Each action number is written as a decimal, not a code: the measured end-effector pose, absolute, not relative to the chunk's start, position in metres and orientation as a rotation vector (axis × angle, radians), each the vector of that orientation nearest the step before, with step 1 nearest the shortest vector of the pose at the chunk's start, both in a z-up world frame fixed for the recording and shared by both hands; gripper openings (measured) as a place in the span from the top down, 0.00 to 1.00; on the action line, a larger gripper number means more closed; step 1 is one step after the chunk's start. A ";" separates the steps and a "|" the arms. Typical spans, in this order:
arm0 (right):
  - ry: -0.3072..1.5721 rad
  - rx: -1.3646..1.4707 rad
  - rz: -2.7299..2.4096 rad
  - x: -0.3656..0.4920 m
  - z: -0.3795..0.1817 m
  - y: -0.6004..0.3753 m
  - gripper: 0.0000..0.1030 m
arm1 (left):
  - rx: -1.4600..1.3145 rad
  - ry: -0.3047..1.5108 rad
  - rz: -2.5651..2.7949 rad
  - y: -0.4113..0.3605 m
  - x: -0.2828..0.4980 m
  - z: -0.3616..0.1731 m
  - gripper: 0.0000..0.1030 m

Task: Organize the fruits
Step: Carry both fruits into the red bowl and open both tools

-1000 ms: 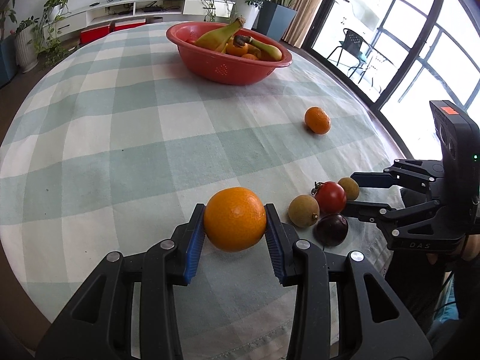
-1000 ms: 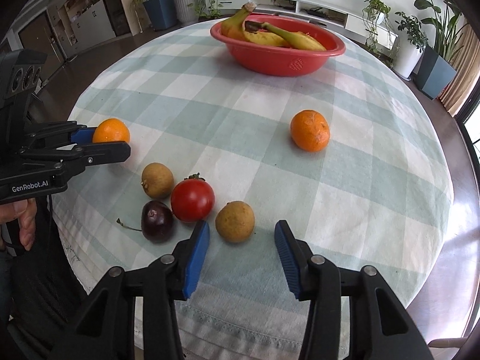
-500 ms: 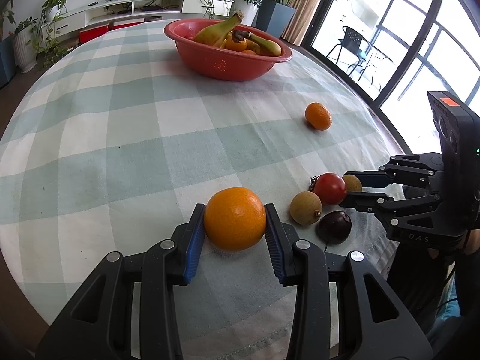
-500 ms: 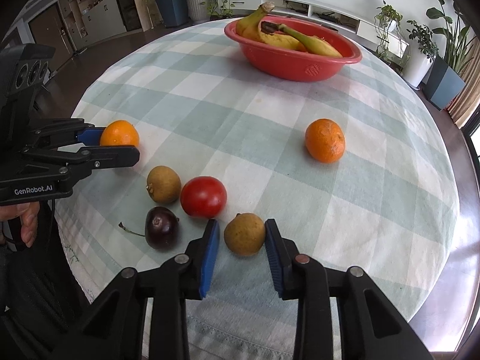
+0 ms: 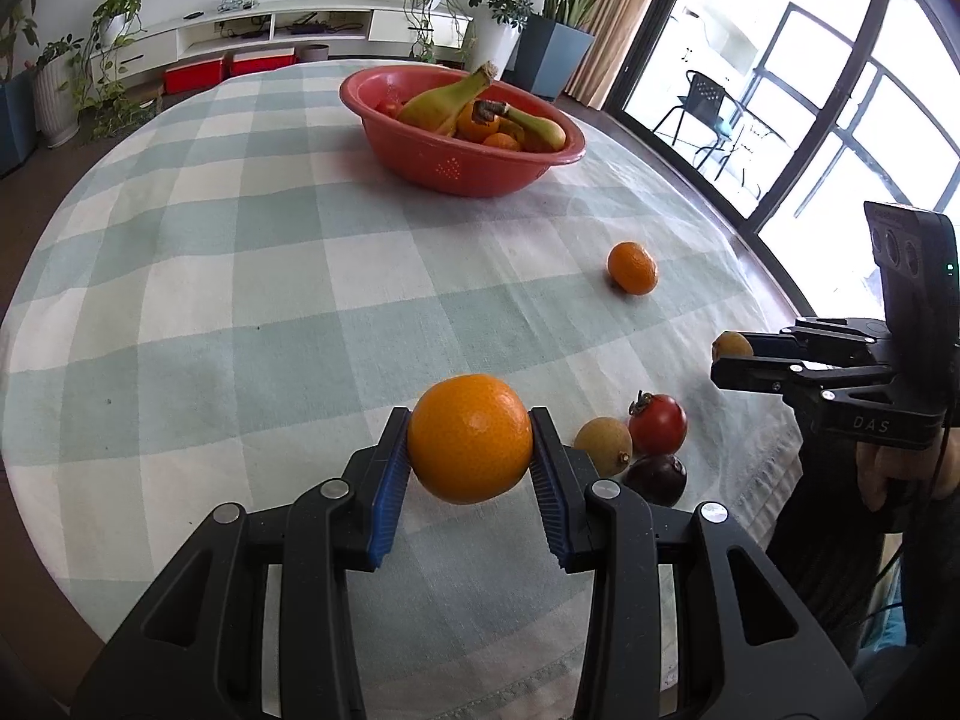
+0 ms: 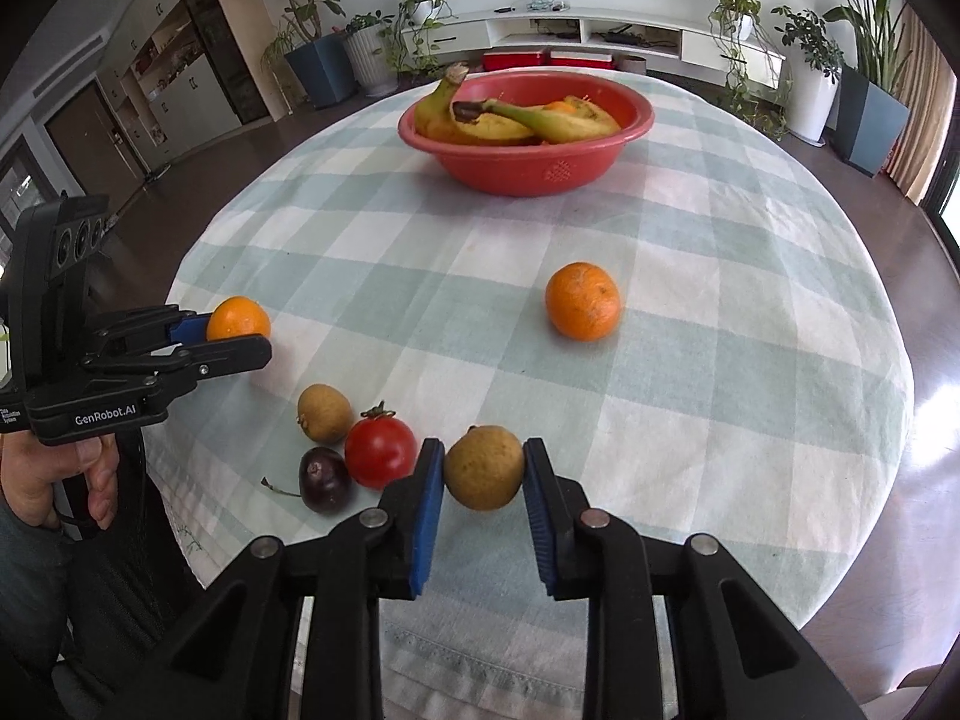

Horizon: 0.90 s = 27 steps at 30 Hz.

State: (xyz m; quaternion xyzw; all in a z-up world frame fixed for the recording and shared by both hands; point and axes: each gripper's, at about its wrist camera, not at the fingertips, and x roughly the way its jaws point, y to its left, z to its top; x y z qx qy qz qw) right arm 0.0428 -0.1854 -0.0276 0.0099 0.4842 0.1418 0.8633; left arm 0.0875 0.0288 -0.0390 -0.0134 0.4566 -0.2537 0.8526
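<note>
A round counter (image 6: pixel 750 312) under a pale green-and-white checked cloth fills both views, with a red bowl (image 6: pixel 528 165) at its far side, well ahead of both tools and holding bananas (image 6: pixel 510 120) and orange fruit. The left tool (image 5: pixel 470 441) is clamped on a large orange (image 5: pixel 470 438), its blue pads (image 5: pixel 389 483) pressing the fruit from either side and holding it above the cloth. The right tool (image 6: pixel 483 471) has just closed and now grips a small brown fruit (image 6: pixel 483 467) between its blue pads (image 6: pixel 427 504), the fruit lifted clear of the cloth. A second orange (image 6: pixel 582 300) lies alone on the cloth, ahead of the right tool and slightly to its right, well short of the bowl. Just to the left of the right tool sits a cluster of three: a red tomato (image 6: pixel 380 450) with a green stem cap, nearly beside the left pad; another small brown fruit (image 6: pixel 324 413) behind it; and a dark purple fruit (image 6: pixel 324 479) with a thin stalk, touching the tomato at the counter's near edge. From the left tool, that same cluster lies just to the right. A person's hand (image 6: pixel 54 474) grips the handle of the left tool.
</note>
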 end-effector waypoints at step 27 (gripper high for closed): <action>0.784 0.137 0.330 0.211 0.065 -0.200 0.72 | 0.253 0.822 -0.491 -0.045 0.299 0.065 0.65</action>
